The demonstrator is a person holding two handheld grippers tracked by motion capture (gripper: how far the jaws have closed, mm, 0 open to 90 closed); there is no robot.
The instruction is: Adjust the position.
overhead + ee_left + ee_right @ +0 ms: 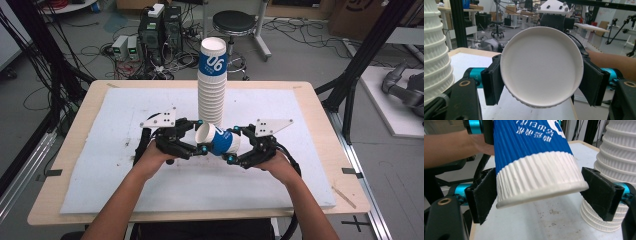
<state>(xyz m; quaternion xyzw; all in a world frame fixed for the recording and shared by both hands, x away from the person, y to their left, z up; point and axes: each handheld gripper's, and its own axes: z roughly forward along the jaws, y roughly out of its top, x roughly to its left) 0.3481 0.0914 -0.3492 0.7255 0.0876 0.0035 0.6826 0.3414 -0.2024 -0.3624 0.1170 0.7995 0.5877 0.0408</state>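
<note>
A blue and white paper cup [218, 140] lies on its side in the air, just above the bench [100, 165], between both tongs; the left tongs [196, 136] squeeze its rim end; the right tongs [234, 145] sit let go around its bottom end; a tall cup stack [211, 85] stands just behind.

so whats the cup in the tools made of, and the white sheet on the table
The cup looks like matte paper: its blue and white wall is finely ribbed, with a rolled rim. The white sheet seems to be foam or soft board, hard to say: dull, thick-edged, with dark scuffs.
</note>
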